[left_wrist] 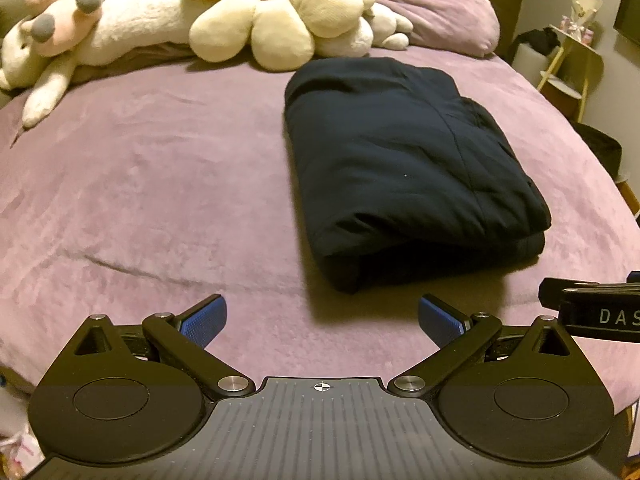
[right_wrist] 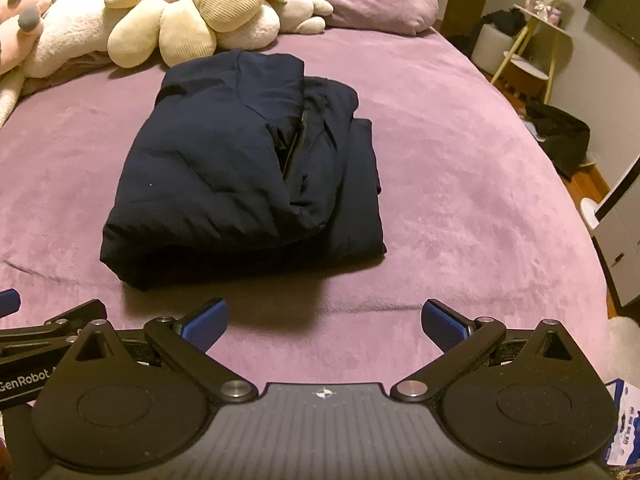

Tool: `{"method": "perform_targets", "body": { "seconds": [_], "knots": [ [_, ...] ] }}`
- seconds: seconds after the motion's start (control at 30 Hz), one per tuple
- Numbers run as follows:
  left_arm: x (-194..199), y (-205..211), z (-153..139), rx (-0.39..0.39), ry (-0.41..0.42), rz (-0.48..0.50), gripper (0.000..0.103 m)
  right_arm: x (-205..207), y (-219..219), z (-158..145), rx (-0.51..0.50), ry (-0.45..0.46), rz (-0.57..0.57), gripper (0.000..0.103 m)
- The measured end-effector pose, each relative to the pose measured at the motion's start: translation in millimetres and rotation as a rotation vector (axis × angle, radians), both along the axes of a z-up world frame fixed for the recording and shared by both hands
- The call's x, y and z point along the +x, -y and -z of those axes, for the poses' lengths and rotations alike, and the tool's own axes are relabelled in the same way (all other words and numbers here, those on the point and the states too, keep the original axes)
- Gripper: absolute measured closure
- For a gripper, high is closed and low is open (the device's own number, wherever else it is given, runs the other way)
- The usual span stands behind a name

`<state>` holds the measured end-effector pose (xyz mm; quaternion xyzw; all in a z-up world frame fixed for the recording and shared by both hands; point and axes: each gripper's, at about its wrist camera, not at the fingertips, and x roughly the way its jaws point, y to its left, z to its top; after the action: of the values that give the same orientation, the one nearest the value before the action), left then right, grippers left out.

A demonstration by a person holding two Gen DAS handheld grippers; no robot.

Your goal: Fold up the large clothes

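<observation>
The dark navy jacket (right_wrist: 240,168) lies folded into a thick bundle on the purple bedspread (right_wrist: 460,200), toward the middle of the bed, its zipper edge showing along one fold. Just short of it, both tools hang above the near part of the bed and touch nothing: the left gripper (left_wrist: 322,320) has its blue pads spread wide with only blanket between them, and the right gripper (right_wrist: 324,322) stands just as wide, empty too. Beyond the jacket, cream plush toys (left_wrist: 276,20) pile against a purple pillow (left_wrist: 440,16) at the head.
</observation>
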<state>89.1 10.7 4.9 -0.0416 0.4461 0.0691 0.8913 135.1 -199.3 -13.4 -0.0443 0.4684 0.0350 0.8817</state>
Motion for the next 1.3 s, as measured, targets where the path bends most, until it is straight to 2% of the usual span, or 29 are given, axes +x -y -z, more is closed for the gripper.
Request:
{"method": "perform_targets", "body": {
  "seconds": [1.3],
  "knots": [
    [-1.1,3.4,-1.7,-0.002,0.003,0.035,0.0,-1.3,3.4,5.7,0.022,-0.04,0.02,0.0]
  ]
}}
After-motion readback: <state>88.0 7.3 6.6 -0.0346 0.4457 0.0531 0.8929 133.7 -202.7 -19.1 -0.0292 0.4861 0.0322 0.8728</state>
